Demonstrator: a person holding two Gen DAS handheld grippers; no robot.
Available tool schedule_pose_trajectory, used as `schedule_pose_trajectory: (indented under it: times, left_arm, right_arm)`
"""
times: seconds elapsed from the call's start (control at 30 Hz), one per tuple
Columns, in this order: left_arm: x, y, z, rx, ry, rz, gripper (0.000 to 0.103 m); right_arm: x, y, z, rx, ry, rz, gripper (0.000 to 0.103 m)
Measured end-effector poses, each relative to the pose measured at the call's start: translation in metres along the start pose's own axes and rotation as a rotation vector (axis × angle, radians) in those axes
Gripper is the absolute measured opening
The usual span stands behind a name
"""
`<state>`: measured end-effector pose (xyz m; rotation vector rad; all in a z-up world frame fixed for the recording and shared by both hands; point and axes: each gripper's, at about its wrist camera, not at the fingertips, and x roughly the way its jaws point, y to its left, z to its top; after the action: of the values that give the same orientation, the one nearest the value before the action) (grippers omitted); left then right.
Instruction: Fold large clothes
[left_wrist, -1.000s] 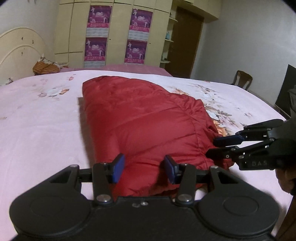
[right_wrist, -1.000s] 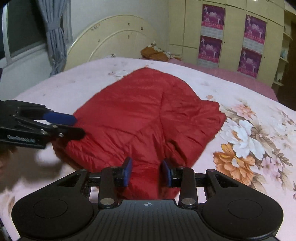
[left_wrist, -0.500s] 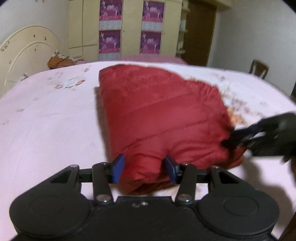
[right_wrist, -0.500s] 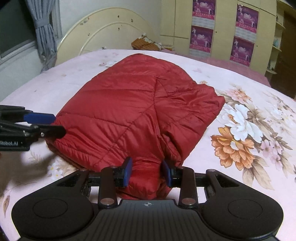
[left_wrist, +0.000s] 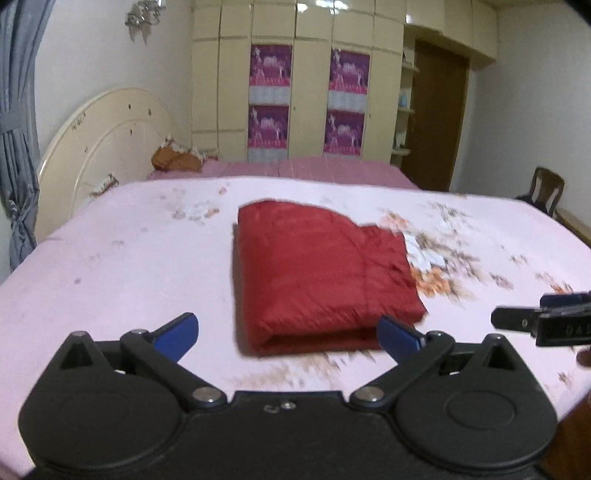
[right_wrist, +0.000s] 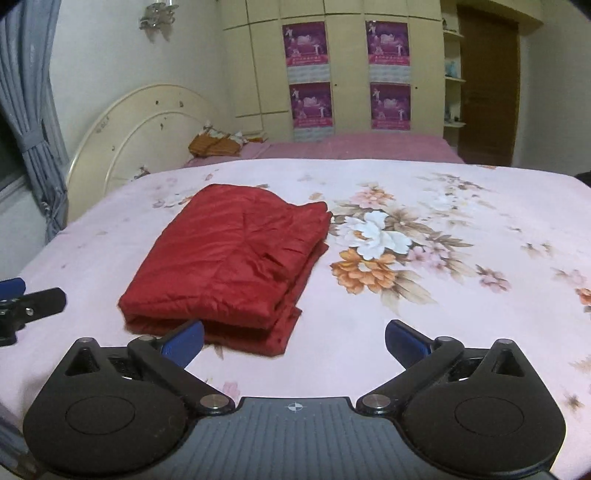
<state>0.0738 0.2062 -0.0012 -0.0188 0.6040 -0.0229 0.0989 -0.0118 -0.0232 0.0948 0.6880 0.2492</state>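
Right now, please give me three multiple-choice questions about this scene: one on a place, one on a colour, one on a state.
1. Where does the jacket lie?
A. on the chair
B. on the bed
C. on the floor

2. What colour is the jacket?
A. red
B. blue
C. grey

3. How is the left gripper?
A. shut on the jacket
B. shut on nothing
C. open

Answers:
1 B: the jacket rests on the floral sheet of the bed.
2 A: its fabric is plain red.
3 C: the left gripper has its fingers spread wide, holding nothing; the right gripper is open too.
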Motion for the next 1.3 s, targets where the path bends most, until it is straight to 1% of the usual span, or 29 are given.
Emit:
schedule_pose_trajectory:
  times: [0.07,0.2,0.27,0.33,0.43,0.6,0.93,1.3]
  left_arm:
    - [-0.012,-0.002,-0.005,-0.013,-0.013,0.019,0.103]
    - [-0.037,-0.006,-0.014,-0.033,-0.014,0.007,0.103]
    - [-0.043,-0.012,-0.017,-0.030,-0.012,0.018,0.103]
    - [-0.047,-0.014,-0.020,-0.026,-0.010,0.022,0.103]
    - [-0.051,-0.017,-0.024,-0.029,-0.008,0.004,0.103]
    - [-0.060,-0.020,-0.026,-0.019,-0.033,0.001,0.103]
    - [-0.068,-0.019,-0.027,-0.024,-0.056,-0.011,0.103]
    - [-0.071,-0.018,-0.029,-0.027,-0.066,-0.013,0.103]
  right_arm:
    - [-0.013,0.005,-0.002,-0.009,-0.001,-0.015,0.103]
    - [-0.041,0.015,-0.015,-0.041,-0.018,-0.029,0.103]
    - [-0.053,0.017,-0.023,-0.038,-0.033,-0.039,0.103]
    - [-0.059,0.019,-0.028,-0.047,-0.032,-0.046,0.103]
    - [-0.065,0.020,-0.033,-0.042,-0.028,-0.056,0.103]
    - [-0.078,0.023,-0.033,-0.041,-0.052,-0.048,0.103]
    - [-0.089,0.028,-0.034,-0.054,-0.069,-0.051,0.103]
    - [-0.092,0.029,-0.035,-0.065,-0.068,-0.052,0.103]
